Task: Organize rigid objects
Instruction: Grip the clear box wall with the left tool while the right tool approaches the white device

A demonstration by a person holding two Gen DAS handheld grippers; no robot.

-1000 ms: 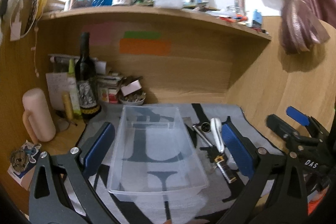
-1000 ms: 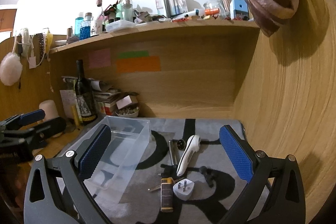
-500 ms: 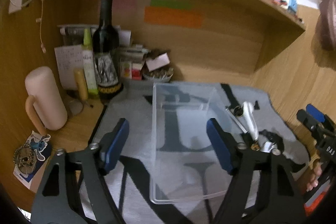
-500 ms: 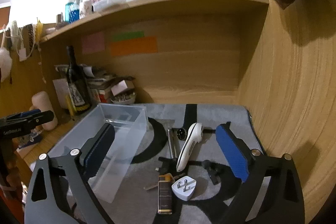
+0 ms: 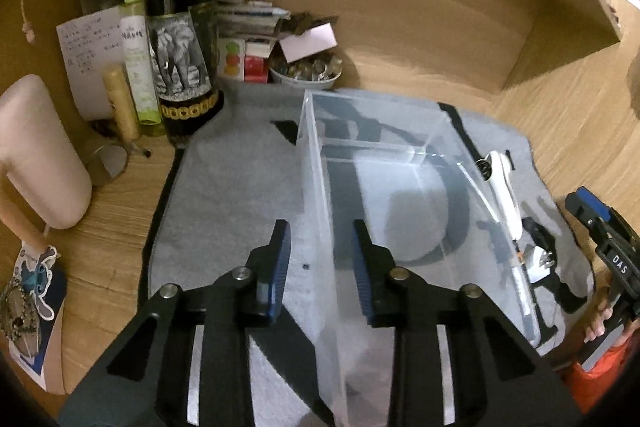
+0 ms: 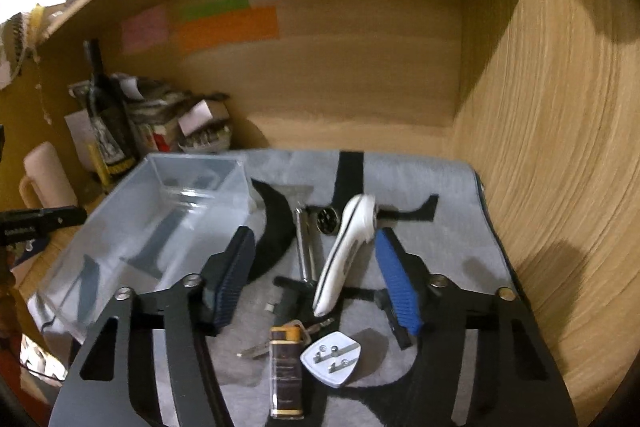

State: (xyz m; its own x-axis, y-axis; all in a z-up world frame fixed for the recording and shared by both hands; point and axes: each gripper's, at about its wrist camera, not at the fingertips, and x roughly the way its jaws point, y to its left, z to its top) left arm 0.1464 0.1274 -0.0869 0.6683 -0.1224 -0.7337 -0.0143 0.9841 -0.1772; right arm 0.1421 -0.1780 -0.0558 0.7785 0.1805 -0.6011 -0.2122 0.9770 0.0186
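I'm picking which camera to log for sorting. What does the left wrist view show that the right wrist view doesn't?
Only the left view shows its gripper straddling the clear bin's left wall. Only the right view shows the lighter, white plug and keys. Both show the bin, the white handled tool, wine bottle and grey mat.

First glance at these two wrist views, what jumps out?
The clear plastic bin in the middle of the grey mat, with the left gripper straddling its left wall, fingers apart. To its right, a huddle of small items between the open fingers of the right gripper: a white handheld tool, a lighter, a white plug. The dark wine bottle stands back-left.
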